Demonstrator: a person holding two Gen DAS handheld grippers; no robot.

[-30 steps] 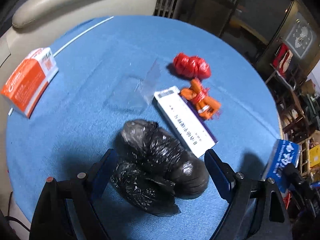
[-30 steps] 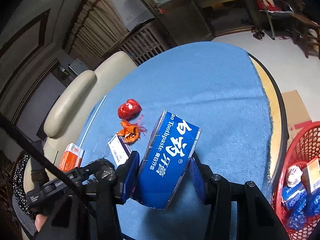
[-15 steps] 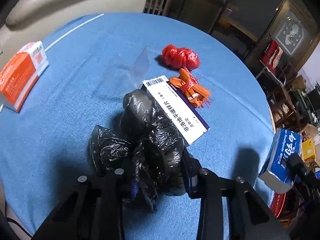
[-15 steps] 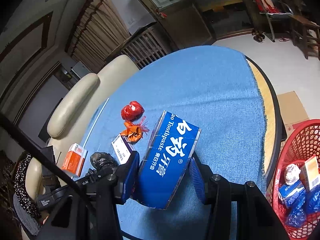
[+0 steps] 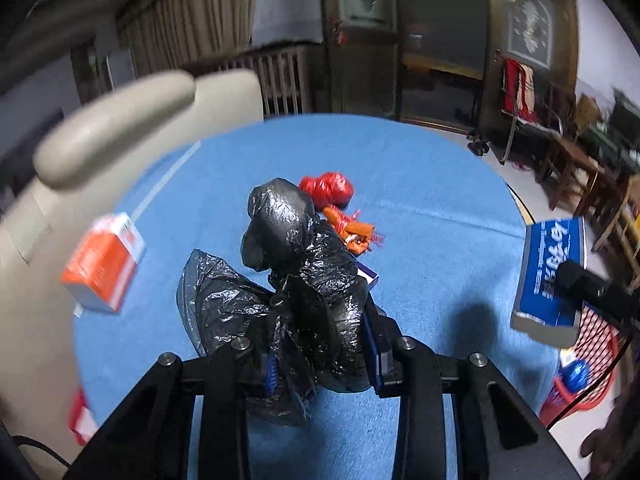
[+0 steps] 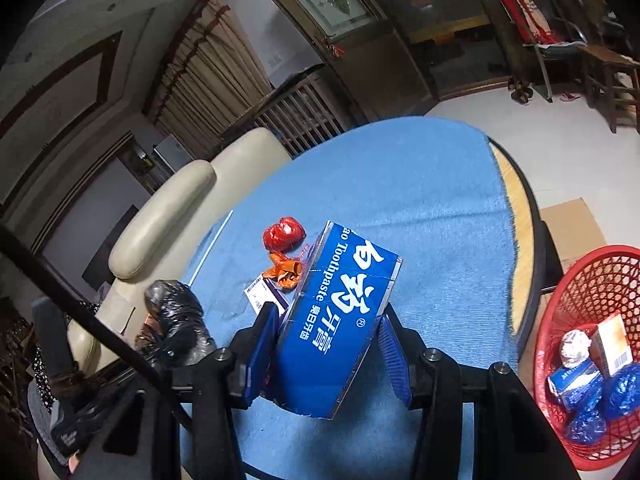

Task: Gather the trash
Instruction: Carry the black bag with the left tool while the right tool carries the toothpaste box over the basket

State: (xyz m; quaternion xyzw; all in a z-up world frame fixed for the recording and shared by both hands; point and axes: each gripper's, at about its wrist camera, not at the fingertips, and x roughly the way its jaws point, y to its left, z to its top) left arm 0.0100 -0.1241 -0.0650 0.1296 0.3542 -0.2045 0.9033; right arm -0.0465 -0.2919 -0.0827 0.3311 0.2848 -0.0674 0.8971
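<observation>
My left gripper (image 5: 322,364) is shut on a crumpled black plastic bag (image 5: 296,276), lifted off the round blue table (image 5: 420,208); the same black plastic bag (image 6: 176,320) shows at the lower left of the right wrist view. My right gripper (image 6: 326,354) is shut on a blue toothpaste box (image 6: 340,316), held above the table; that toothpaste box (image 5: 550,276) appears at the right edge of the left wrist view. Still on the cloth lie a red wad (image 5: 328,188), an orange wrapper (image 5: 352,232), a white and purple box (image 6: 266,294) and an orange and white box (image 5: 104,264).
A red mesh basket (image 6: 600,280) stands on the floor right of the table, holding several boxes and blue wads. A flat cardboard sheet (image 6: 572,224) lies beside it. A beige sofa (image 5: 132,120) runs along the table's left side. Wooden chairs (image 6: 608,68) stand at the far right.
My left gripper closed on the black bag and lifted it off the table, tilting up toward the room. The right gripper rose a little with the toothpaste box, and more of the red basket shows.
</observation>
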